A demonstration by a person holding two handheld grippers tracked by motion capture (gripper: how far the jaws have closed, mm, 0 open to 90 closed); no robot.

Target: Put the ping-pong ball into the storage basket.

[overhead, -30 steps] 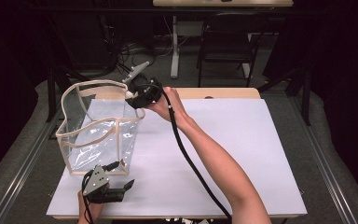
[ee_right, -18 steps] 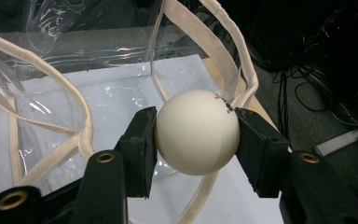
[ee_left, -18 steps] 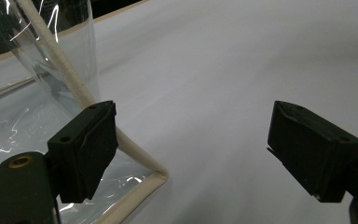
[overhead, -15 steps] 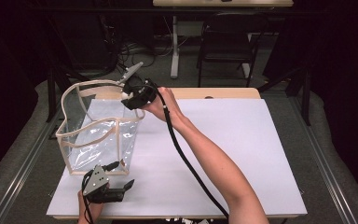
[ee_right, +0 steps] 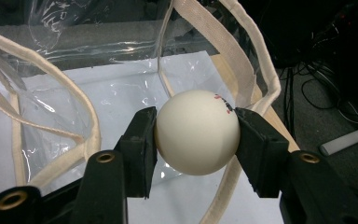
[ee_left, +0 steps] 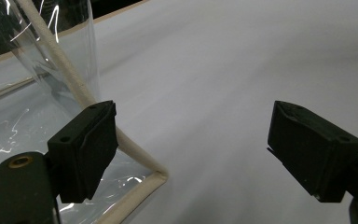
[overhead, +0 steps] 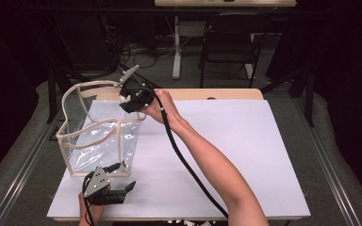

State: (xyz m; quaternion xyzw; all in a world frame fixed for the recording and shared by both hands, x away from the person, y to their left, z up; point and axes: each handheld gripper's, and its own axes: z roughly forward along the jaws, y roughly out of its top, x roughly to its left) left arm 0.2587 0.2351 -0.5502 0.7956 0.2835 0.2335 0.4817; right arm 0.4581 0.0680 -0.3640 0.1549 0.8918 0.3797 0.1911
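Ball [ee_right: 196,138] — smooth, cream, round — clamped between the right claw's [ee_right: 196,140] pads, held over the clear plastic bag's [overhead: 99,136] open mouth. Best released low and centred, clear of the floppy cloth-trimmed rim. Left claw [ee_left: 191,149] spread apart, empty, on the white table [overhead: 245,141] at the bag's corner.

Your right gripper [ee_right: 196,137] has its 2 black jaws clamped on a cream ball [ee_right: 196,132], which carries a small red and black mark near its top right. Beyond it stands the clear plastic bag [ee_right: 98,51] with beige webbing trim, on the white table sheet [ee_right: 121,88]. Cables [ee_right: 307,100] lie on the floor past the table's right edge.
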